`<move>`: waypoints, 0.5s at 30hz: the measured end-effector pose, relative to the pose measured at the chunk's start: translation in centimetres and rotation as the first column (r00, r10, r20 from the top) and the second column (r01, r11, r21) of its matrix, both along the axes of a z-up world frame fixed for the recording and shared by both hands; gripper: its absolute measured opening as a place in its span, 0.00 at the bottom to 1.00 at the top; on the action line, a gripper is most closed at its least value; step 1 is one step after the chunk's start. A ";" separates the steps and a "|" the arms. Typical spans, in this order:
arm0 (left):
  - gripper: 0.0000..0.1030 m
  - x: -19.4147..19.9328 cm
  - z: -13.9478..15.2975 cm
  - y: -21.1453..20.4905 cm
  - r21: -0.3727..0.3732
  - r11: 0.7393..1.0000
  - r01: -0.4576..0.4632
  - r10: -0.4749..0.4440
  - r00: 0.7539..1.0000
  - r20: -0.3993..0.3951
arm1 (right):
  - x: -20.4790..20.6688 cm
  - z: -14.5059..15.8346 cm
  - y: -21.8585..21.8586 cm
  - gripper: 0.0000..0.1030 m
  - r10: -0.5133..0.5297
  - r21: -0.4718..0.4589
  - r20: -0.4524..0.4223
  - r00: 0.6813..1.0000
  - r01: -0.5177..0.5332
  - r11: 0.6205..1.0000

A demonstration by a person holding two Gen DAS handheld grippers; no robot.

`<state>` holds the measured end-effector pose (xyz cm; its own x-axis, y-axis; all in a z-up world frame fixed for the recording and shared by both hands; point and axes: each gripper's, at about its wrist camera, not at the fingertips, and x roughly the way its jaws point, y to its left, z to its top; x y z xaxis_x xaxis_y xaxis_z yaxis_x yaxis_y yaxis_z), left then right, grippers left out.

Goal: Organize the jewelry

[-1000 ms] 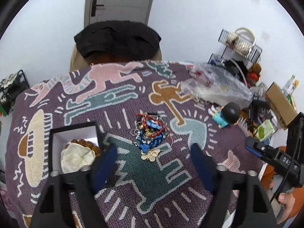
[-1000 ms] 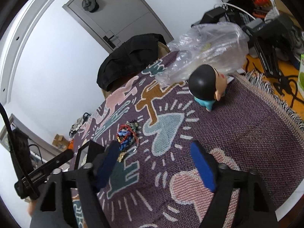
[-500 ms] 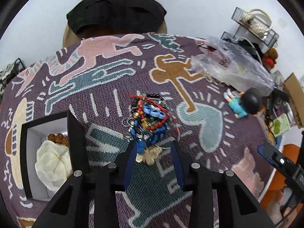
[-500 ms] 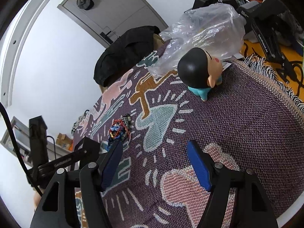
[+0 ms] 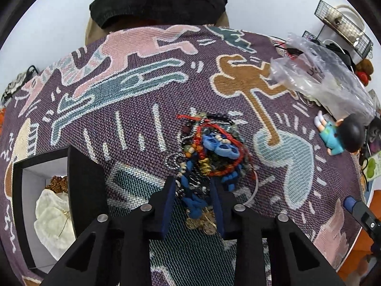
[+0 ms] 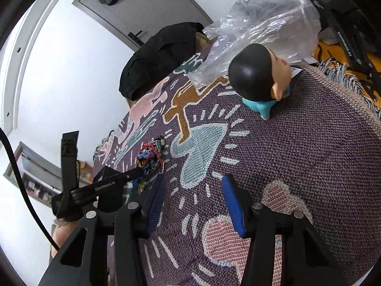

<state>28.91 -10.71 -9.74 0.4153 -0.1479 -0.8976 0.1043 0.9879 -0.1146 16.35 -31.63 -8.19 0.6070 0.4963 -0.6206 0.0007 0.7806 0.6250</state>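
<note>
- Left gripper (image 5: pixel 194 205): jaws closing around the near end of the jewelry pile (image 5: pixel 209 157), blue cord between the pads; firm contact cannot be told.
- Black box (image 5: pixel 85 186) stands just beside, likely the destination.
- Right gripper (image 6: pixel 194 205): closing on nothing, kept apart over the woven cloth (image 6: pixel 309 155).

White walls (image 6: pixel 71 76) all round, a grey door (image 6: pixel 147 12) behind. A chair (image 5: pixel 157 2) draped in black sits at the table's (image 5: pixel 297 171) far edge; wire shelf (image 5: pixel 343 28) beyond the right corner.
</note>
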 end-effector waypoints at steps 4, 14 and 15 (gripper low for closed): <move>0.08 0.3 0.1 0.3 -0.030 1.000 0.006 -0.006 1.000 0.004 | 0.4 0.2 0.6 0.47 0.015 0.000 0.005 1.000 -0.015 1.000; 0.04 -0.8 3.8 1.3 -0.107 0.994 0.029 -0.020 0.996 0.083 | 2.7 0.1 3.1 0.38 0.070 0.011 -0.022 0.997 -0.070 0.997; 0.04 -0.9 4.3 1.3 -0.114 0.993 0.034 -0.023 0.995 0.092 | 3.0 0.1 3.4 0.38 0.075 0.012 -0.025 0.997 -0.075 0.997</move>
